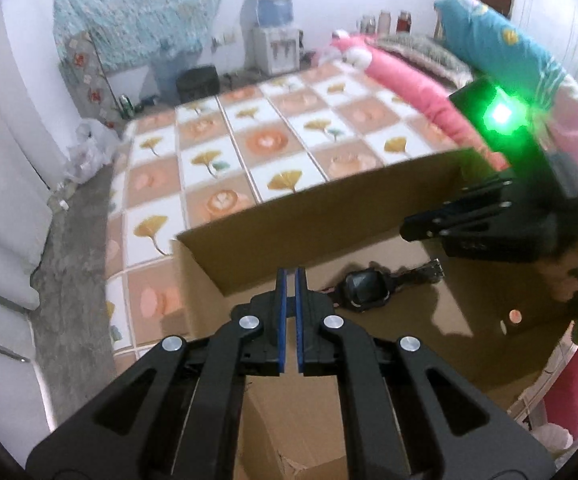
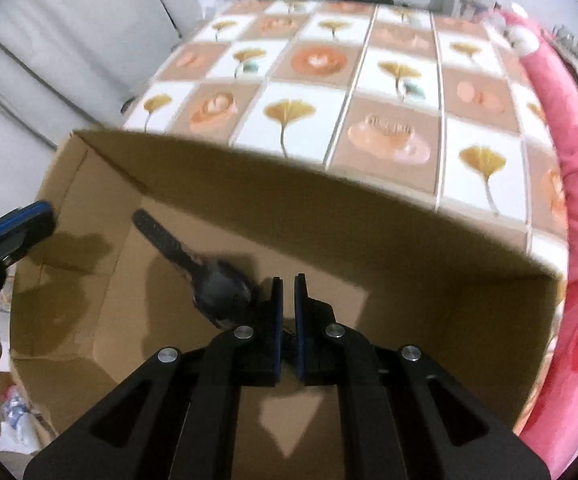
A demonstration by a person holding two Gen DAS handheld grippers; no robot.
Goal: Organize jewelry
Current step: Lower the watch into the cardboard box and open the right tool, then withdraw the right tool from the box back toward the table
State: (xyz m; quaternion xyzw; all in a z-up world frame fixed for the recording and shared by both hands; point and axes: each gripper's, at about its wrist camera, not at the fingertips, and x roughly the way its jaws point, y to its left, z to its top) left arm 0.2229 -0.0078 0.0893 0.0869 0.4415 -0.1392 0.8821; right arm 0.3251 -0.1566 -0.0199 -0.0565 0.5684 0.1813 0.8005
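1. Cardboard box point(image 1: 329, 216) sits on the patterned bedspread point(image 1: 217, 160), and we hold both tools over its open top.
2. We see our left gripper point(image 1: 290, 276) clenched, blue pads nearly touching, with nothing between them.
3. We see our right gripper point(image 2: 287, 284) likewise closed down to a narrow slit, gripping nothing, pointing steeply into the box.
4. We find the black watch point(image 1: 363, 290) lying flat on the box floor, strap stretched out, just beside the right gripper's tips in the right wrist view and apart from the left.
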